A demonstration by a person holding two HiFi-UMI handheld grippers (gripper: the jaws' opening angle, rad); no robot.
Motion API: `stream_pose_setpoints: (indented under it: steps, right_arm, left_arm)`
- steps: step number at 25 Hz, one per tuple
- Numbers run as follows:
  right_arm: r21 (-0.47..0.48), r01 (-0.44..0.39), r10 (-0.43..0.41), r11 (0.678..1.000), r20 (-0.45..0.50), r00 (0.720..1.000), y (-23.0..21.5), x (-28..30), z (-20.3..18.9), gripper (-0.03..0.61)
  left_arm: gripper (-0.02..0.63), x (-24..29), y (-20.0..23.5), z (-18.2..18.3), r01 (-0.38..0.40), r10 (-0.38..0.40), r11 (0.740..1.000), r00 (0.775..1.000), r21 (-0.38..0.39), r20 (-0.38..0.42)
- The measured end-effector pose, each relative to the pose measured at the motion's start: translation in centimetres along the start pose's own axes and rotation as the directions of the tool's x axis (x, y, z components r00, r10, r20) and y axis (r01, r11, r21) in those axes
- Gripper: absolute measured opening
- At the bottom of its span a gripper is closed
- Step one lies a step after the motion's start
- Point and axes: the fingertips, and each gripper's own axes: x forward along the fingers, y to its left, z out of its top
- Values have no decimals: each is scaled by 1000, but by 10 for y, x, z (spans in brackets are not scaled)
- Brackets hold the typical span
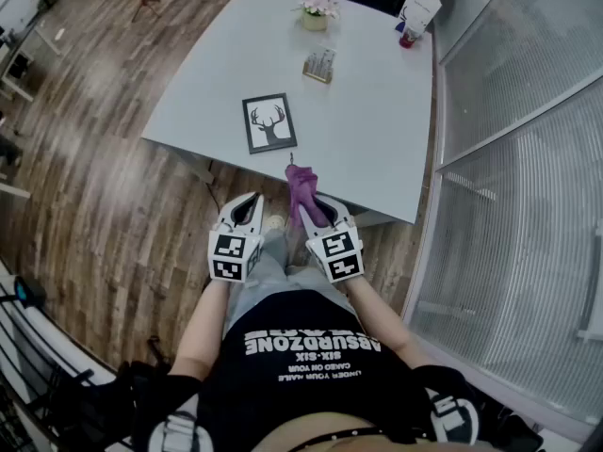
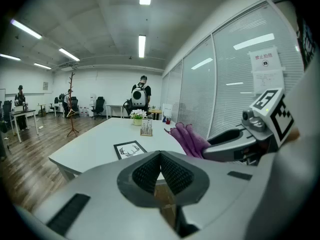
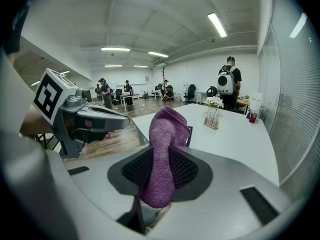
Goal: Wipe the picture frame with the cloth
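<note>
- Head view shows the picture frame (image 1: 269,122) lying flat on the white tabletop (image 1: 377,111), close to the near edge. Its long axis runs away from the person with a slight tilt, and nothing touches it.
- Purple cloth (image 1: 303,188) shows near the frame's near right corner in that view, not on it. The frame lies ahead of the cloth and a little to the left.
- Right claw (image 1: 318,205) has its jaws closed on the cloth. In the right gripper view the cloth rises from between the pads and flops forward, hiding most of the frame.
- Left claw (image 1: 249,203) has its jaws together with nothing between them, as the left gripper view shows. It points almost straight at the frame.
- Both claws hang side by side short of the tabletop edge, above the wooden floor (image 1: 113,186); neither is clearly nearer.
- Judgement: wiping is not yet begun. The coming move calls for the right claw to go forward, leftward and down onto the frame, then stroke along its long axis.
</note>
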Motion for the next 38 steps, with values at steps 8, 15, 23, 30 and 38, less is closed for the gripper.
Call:
stream_pose_setpoints:
  steps: [8, 15, 23, 30, 38]
  right_arm:
    - [11, 23, -23, 1000, -19, 1000, -5, -3, -7, 109]
    - [7, 33, -32, 999, -22, 999, -12, 26, 9, 109]
    - [23, 64, -63, 998, -13, 998, -30, 94, 49, 109]
    - [-9, 101, -102, 995, -41, 994, -52, 152, 84, 110]
    - [-8, 177, -177, 984, -99, 979, -80, 217, 103, 110]
  left_arm:
    - [15, 1, 3, 1, 3, -3, 1000, 1000, 4, 2]
    - [15, 15, 35, 2, 4, -4, 1000, 1000, -18, -4]
    - [15, 59, 108, 19, 6, -7, 999, 1000, -44, -9]
    - [15, 97, 150, 25, 53, -55, 996, 998, -68, -36]
    - [15, 130, 201, 26, 116, -121, 991, 989, -67, -83]
